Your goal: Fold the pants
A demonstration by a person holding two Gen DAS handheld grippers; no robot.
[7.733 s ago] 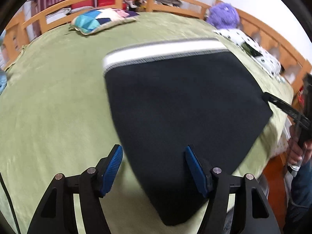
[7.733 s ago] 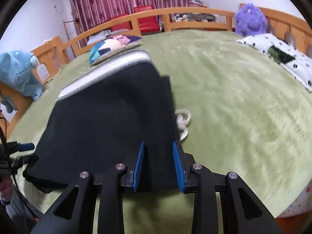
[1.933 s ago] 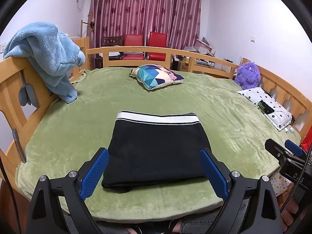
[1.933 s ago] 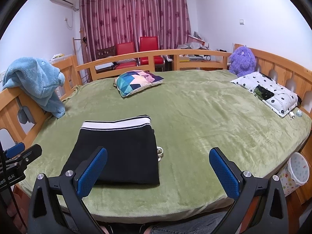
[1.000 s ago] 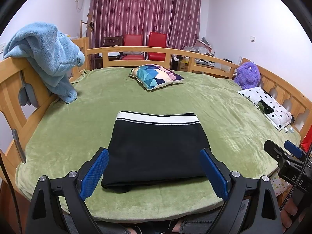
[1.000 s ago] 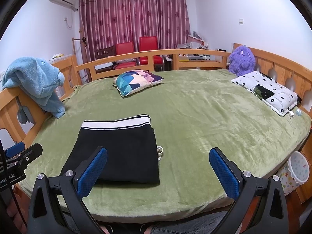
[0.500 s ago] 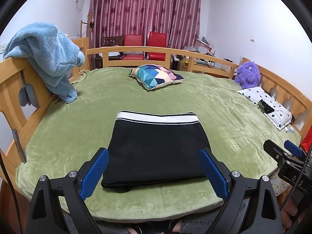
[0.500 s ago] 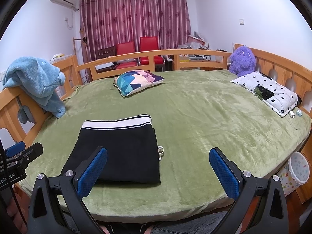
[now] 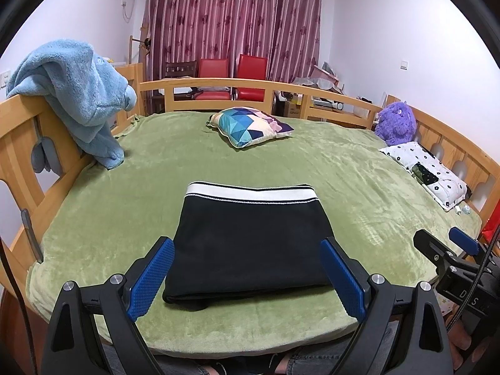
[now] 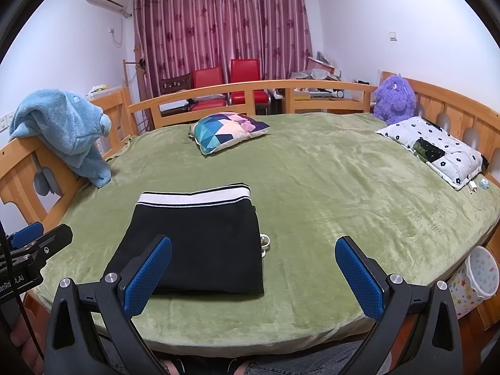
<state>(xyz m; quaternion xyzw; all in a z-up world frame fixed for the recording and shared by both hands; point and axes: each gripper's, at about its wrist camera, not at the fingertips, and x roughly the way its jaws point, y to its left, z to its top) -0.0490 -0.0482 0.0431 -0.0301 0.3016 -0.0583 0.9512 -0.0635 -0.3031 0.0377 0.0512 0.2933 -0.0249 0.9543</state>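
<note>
A pair of black fabric pants with a white waistband (image 9: 250,243), folded into a compact rectangle, is seen lying flat on the green plush blanket (image 9: 359,168) that covers the wooden-railed bed, near the blanket's front edge and towards its left side, with the waistband turned to the far edge. The left black gripper with blue ribbed pads (image 9: 247,276) is held wide open in front of the front edge, nothing being gripped; the folded pants are framed between its fingers without being touched. The right black gripper with blue ribbed pads (image 10: 254,276) is likewise spread fully and holds nothing, the pants lying beyond its left finger. A small white cord end (image 10: 265,243) is seen at the pants' right edge. A multicoloured geometric cushion (image 9: 251,125) rests near the far edge, a white flower-print pillow (image 10: 437,150) along the right edge, and a light blue fleece blanket (image 9: 75,93) is draped over the left rail.
</note>
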